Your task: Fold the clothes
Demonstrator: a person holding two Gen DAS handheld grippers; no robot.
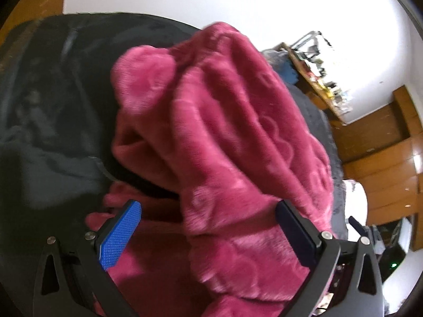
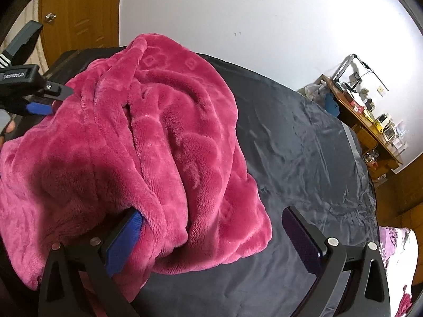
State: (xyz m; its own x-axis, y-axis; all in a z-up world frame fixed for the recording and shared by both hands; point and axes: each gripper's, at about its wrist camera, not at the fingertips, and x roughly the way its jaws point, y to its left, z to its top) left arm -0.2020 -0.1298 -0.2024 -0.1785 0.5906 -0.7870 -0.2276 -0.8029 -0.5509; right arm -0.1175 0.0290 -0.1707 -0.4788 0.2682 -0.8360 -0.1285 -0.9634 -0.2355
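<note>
While the pink fleece garment lies bunched on the dark sheet, your left gripper and right gripper both stand spread wide, grasping nothing.

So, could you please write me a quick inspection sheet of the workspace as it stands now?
Surface: dark sheet, wrinkled, bare to the right of the garment.
Job's things: pink fleece garment, bunched in a heap, not yet folded flat.
Clutter: nothing seen on the sheet.
Grippers: left gripper open, fleece between its fingers; right gripper open, its left finger tucked under a fold.
Cables: nothing seen.
Surroundings: white wall, wooden door, crowded wooden desk.
</note>
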